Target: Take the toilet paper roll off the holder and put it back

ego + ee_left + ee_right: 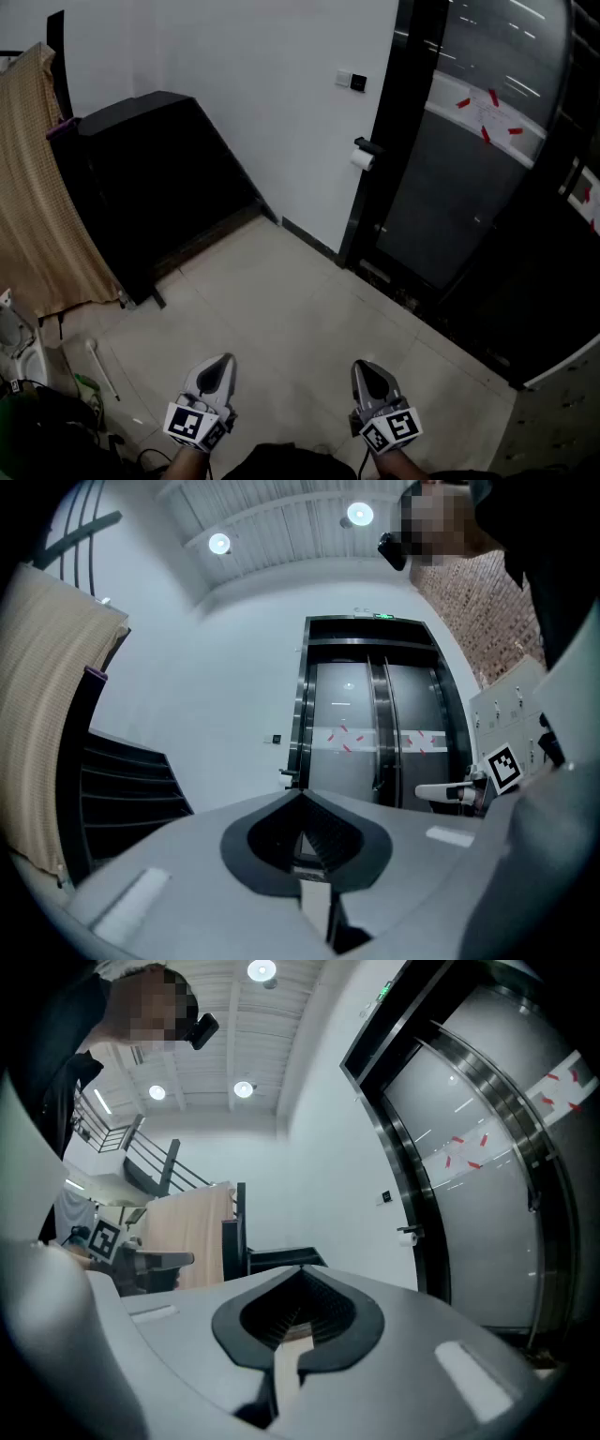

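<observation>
Left gripper (221, 364) and right gripper (364, 368) held low over the floor (300, 309), jaws closed on nothing — approach evidently not begun. Toilet paper roll (363, 159) hangs on its holder (366, 145) beside the dark door frame (373, 211), well apart.

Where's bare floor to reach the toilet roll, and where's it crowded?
The pale tiled floor is bare between the black slanted cabinet and the dark glass door, right up to the white toilet paper roll on its black holder. Crowded at lower left: cables and white items beside the tan cloth.
</observation>
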Demonstrator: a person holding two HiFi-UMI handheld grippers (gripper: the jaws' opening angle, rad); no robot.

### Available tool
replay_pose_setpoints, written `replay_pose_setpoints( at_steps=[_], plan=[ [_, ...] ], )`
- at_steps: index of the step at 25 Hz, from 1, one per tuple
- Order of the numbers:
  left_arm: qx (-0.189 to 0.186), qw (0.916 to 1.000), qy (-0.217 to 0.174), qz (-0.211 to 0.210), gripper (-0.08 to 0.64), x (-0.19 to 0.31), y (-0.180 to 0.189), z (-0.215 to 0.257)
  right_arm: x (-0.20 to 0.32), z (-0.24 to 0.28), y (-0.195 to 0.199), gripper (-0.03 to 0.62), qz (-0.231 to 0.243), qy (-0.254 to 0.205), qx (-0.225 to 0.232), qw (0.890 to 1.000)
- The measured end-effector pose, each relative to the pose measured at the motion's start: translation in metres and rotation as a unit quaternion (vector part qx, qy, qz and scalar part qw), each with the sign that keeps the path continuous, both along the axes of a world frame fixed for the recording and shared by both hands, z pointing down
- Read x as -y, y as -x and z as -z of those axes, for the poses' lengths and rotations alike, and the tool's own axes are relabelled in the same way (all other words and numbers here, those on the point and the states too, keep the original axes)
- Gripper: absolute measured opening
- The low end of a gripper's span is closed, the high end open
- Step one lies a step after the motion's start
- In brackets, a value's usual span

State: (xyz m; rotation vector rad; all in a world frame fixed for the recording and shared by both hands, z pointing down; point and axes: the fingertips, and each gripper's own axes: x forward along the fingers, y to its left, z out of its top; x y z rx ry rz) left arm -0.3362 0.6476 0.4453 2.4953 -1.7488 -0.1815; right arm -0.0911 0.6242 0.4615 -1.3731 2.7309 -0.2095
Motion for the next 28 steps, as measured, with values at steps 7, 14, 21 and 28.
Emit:
replay_pose_setpoints(
  at_steps=[7, 14, 21, 28],
  plan=[
    [-0.024, 0.9993, 0.0, 0.03, 0.002, 0.033, 0.001, -0.021, 0.018, 0.001, -0.007, 0.014, 0.038, 0.0, -0.061, 0.997],
    [-0.001, 0.9997, -0.009, 0.023, 0.0, 0.085, -0.028, -0.011, 0.074, 0.003, -0.034, 0.014, 0.034, -0.017, -0.044, 0.998],
    [0.011, 0.9993, -0.013, 0.033, 0.002, 0.162, -0.082, 0.006, 0.16, 0.009, -0.082, 0.014, 0.037, -0.028, -0.008, 0.999],
    [-0.056, 0.9976, -0.019, 0.035, 0.001, 0.236, -0.125, 0.007, 0.224, -0.001, -0.151, 0.014, 0.022, -0.017, 0.001, 1.0]
  ],
)
